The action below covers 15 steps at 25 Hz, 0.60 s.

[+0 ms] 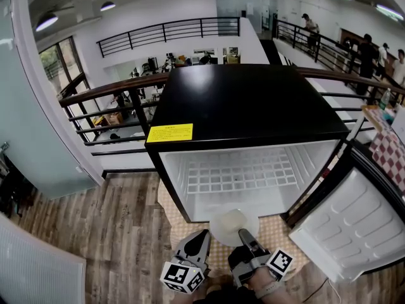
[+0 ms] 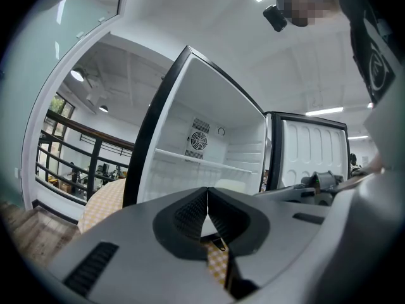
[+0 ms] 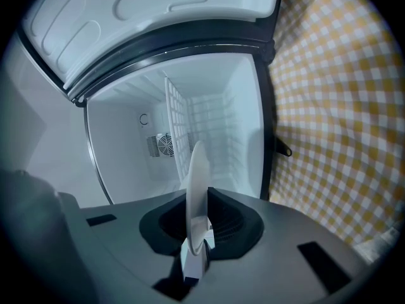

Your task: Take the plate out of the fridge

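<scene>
The jaws of the right gripper (image 3: 196,219) are nearly together, clamped on the rim of a white plate (image 3: 195,176), which shows edge-on in the right gripper view and runs straight out from between the pads. Beyond it stands the open fridge (image 3: 120,144), its white inside bare apart from a wire shelf (image 3: 178,116) and a round fan grille (image 3: 163,145) on the back wall. The fridge door (image 3: 158,11) is swung wide. A yellow-and-white checked mat (image 3: 335,106) fills the rest of that view.

In the left gripper view, the jaws of the left gripper (image 2: 207,194) are closed pad against pad, with nothing between them. They point at the same open fridge, where the fan grille, the shelf and the inner face of the door can be seen.

In the head view, both grippers sit low in the frame, side by side, the left (image 1: 201,238) empty and the right (image 1: 244,235) holding the plate (image 1: 231,225) by its near edge. The plate lies flat, just outside the mouth of the fridge and over the checked mat, clear of the shelf. The fridge has a black top (image 1: 247,103) with a yellow label (image 1: 169,132) at its front left corner. It stands on a wooden floor (image 1: 107,233) before a dark railing (image 1: 95,94).
</scene>
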### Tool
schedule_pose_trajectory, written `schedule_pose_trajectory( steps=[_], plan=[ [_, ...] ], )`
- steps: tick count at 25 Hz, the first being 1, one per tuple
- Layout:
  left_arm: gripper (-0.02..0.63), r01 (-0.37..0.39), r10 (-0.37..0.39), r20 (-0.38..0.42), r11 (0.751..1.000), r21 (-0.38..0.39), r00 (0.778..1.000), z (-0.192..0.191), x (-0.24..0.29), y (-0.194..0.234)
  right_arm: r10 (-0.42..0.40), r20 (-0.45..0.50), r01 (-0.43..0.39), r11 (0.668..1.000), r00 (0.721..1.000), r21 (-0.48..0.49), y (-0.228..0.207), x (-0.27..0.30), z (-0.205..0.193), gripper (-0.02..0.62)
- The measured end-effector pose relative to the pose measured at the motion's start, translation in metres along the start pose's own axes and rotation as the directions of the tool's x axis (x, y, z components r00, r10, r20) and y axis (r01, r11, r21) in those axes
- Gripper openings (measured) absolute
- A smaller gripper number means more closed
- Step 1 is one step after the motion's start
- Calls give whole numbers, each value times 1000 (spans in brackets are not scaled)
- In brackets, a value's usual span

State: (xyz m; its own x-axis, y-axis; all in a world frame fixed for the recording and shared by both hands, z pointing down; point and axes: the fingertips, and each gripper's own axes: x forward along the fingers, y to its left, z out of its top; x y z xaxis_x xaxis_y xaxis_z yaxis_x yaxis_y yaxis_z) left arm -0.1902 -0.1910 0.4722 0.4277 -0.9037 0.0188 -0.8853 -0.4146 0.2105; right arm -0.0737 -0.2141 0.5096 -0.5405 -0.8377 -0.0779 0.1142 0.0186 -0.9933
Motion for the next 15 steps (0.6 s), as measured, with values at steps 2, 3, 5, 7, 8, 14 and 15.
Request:
schedule_pose_trajectory(
  steps=[2, 3, 5, 7, 8, 14, 15],
  plan=[
    [10, -3, 3, 1, 1000, 0, 1000, 0, 0, 1, -2, -2, 2, 1000, 1000, 0, 0, 1, 0, 52],
    [11, -4, 4, 1, 1000, 0, 1000, 1, 0, 2, -4, -4, 4, 1000, 1000, 0, -1, 1, 0, 54],
    [10, -6, 6, 1, 1000, 0, 1000, 1, 1, 2, -7, -6, 7, 1000, 1000, 2, -1, 2, -1, 52],
    [10, -6, 6, 3, 1000, -1, 1000, 1, 1, 3, -8, -7, 8, 1000, 1000, 4, -2, 2, -1, 52],
    [10, -4, 4, 3, 1000, -1, 1000, 1, 2, 3, -8, -8, 8, 1000, 1000, 3, -2, 3, -1, 52],
    [9, 12, -12, -2, 1000, 3, 1000, 3, 6, 1, -17, -15, 17, 1000, 1000, 4, -3, 5, -2, 52],
    [9, 15, -15, -3, 1000, 4, 1000, 3, 6, 1, -20, -17, 20, 1000, 1000, 4, -4, 5, -2, 52]
  ],
)
